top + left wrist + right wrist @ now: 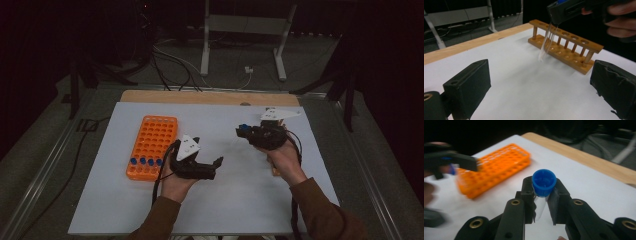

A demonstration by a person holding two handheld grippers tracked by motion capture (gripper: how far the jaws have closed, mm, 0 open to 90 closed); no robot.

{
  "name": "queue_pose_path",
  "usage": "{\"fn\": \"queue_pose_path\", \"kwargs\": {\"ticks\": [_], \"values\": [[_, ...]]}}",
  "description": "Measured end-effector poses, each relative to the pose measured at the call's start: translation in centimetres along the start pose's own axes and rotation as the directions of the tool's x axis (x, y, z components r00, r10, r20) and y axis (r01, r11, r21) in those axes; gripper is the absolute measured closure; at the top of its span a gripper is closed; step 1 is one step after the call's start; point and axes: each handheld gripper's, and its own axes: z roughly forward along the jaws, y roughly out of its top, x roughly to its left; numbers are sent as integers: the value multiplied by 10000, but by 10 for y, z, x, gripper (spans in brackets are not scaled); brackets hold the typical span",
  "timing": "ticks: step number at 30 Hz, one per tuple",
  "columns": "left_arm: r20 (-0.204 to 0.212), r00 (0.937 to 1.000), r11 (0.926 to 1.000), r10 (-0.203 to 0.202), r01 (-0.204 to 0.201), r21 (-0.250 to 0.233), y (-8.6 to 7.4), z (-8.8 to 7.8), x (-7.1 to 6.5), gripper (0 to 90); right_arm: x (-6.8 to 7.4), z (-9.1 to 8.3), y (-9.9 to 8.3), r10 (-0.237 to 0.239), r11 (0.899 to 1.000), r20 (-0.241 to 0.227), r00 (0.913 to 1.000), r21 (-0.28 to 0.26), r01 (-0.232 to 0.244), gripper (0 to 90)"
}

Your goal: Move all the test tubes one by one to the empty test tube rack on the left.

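The right gripper [543, 202] has its jaws clamped on a clear plastic test tube with a blue screw cap [543, 185], gripping it just below the cap; the tube hangs above the white counter [240, 190], right of centre. In the left gripper view the tube slants down in front of a wooden test tube rack with a row of round holes [566, 46] lying at the right side of the counter. The left gripper [216, 165] hovers at centre with its jaws spread wide and nothing between them. An orange plastic tube rack [152, 147] sits at the left, with four blue-capped tubes [146, 161] along its near row.
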Motion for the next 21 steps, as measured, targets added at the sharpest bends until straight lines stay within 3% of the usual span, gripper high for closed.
{"fn": "queue_pose_path", "kwargs": {"ticks": [3,9,16,21], "values": [[-45,10000,10000,50,-50,-36,2,7,-4,118,15,3,3,-225,9997,-434,9988,105,230,763],[-94,9989,9989,470,-470,22,6,14,-9,412,35,12,5,-576,9976,-949,9938,322,609,763],[48,9980,9978,630,-631,194,5,15,-9,695,42,19,4,-468,9979,-1344,9898,374,523,763],[158,9968,9968,782,-784,119,5,14,-10,776,43,21,4,-356,9985,-1470,9885,370,415,762]]}}
